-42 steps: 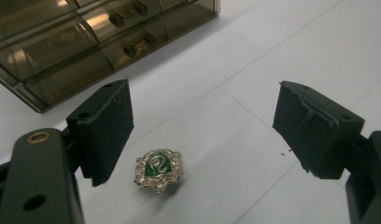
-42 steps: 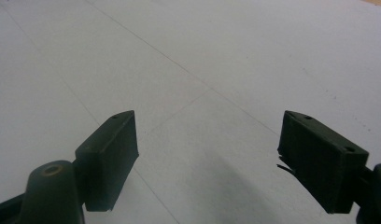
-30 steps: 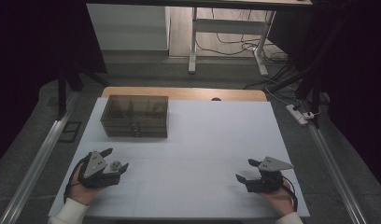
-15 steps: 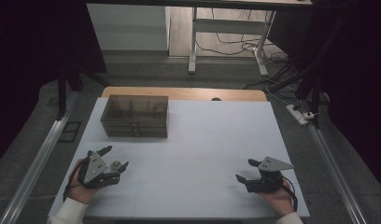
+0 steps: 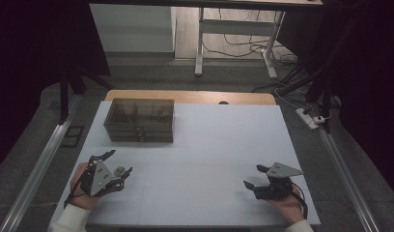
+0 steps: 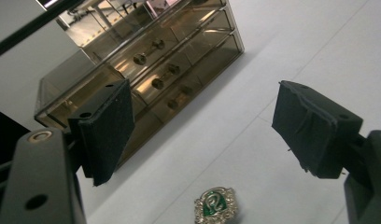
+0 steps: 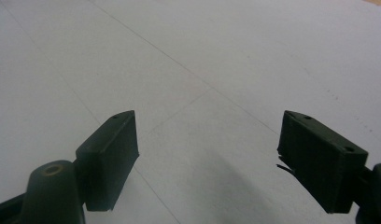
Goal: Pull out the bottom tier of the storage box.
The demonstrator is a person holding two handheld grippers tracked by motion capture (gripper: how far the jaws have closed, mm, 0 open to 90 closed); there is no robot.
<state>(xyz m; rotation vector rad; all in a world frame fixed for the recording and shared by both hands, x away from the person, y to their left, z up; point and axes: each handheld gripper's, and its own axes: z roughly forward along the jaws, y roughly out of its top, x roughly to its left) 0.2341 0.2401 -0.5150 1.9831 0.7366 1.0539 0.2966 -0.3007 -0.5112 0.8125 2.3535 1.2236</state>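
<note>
Silver and green, a brooch [image 6: 215,204] lies flat on the white table [image 5: 209,140], between the spread jaws of the left gripper [image 5: 114,164] — touching neither pad. In the high view it shows as a small pale speck [image 5: 119,170] just beside that gripper, too small to make out in detail. Beyond it, well apart toward the far edge, stands a smoky clear drawer box [image 5: 139,120]; the left gripper view shows its round knobs and what look like several small drawers. The right gripper [image 5: 253,177] rests low at the near right of the table, jaws wide apart over bare surface — nothing between them
</note>
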